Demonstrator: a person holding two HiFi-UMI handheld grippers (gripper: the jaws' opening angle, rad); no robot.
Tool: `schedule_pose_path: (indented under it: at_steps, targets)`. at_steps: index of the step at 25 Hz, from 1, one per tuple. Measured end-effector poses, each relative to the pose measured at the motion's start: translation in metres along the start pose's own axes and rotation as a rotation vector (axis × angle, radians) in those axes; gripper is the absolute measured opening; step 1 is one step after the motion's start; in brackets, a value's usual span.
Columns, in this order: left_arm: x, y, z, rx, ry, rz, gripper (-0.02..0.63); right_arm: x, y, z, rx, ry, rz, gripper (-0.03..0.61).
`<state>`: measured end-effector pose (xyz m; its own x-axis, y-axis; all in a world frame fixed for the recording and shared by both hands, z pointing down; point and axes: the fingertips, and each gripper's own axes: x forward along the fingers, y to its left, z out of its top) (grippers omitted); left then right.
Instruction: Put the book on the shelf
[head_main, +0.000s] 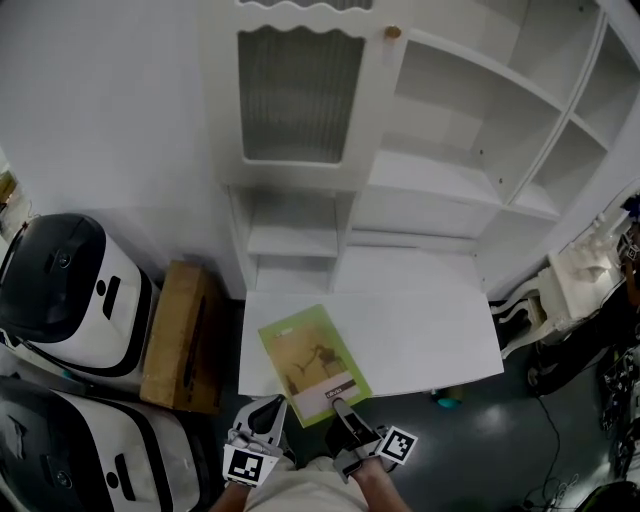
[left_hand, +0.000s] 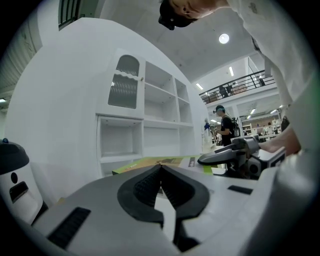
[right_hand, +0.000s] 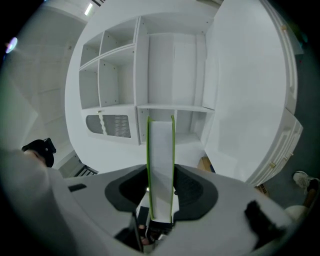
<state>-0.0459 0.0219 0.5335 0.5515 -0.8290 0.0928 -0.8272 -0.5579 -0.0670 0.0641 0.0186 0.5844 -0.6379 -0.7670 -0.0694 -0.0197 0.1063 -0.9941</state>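
Currently seeing the green book (head_main: 313, 363) lying flat, cover up, on the white desk top (head_main: 430, 320), toward 6 o'clock on that surface in the head view. Runs roughly 11 to 5 o'clock, with the 5 o'clock end hanging past the desk's front edge.

Clamped at that overhanging end by the right gripper (head_main: 343, 408): clenched on the book, one jaw against each cover. Shows the page block edge-on between the pads in the right gripper view.

Got the left gripper (head_main: 268, 412) at the book's 7 o'clock, just beside the near corner; can't tell contact. Clenched tip to tip with nothing between the jaws, per the left gripper view.

Further out at 12 o'clock, got the white shelf unit (head_main: 440, 180) rising behind the desk top, open compartments stacked toward 1 and 2 o'clock. Has a ribbed-glass cabinet door (head_main: 300, 95) at 11 o'clock, with a small brown knob (head_main: 393, 32) just off the door's 1 o'clock corner.

Down on the floor at the desk's 9 o'clock, spotted a cardboard box (head_main: 180, 335) close against the unit's side. Past that, at 9 and 7 o'clock, two white-and-black machines (head_main: 70, 290).

Also caught a person (left_hand: 225, 125) standing far back in the left gripper view, at 2 o'clock from the jaws.
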Motion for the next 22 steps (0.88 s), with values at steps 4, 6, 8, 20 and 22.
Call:
schedule_pose_path:
  at_steps: [4, 6, 8, 20, 22]
  targets:
    - [0.0, 0.024, -0.003, 0.005, -0.004, -0.012, 0.009, 0.021, -0.001, -0.006, 0.018, -0.024, 0.006, 0.152]
    - [-0.001, 0.036, -0.008, -0.006, 0.009, -0.019, 0.009, 0.03, -0.003, -0.01, 0.026, -0.036, 0.001, 0.152]
    - [-0.002, 0.045, -0.013, -0.008, 0.017, -0.031, 0.009, 0.037, -0.006, -0.013, 0.031, -0.049, -0.007, 0.152]
    - [-0.004, 0.095, -0.032, -0.037, 0.052, -0.04, 0.009, 0.059, -0.009, -0.026, 0.112, -0.114, 0.024, 0.152]
    - [-0.001, 0.097, -0.031, -0.031, 0.045, -0.043, 0.009, 0.06, -0.01, -0.024, 0.103, -0.111, 0.016, 0.152]
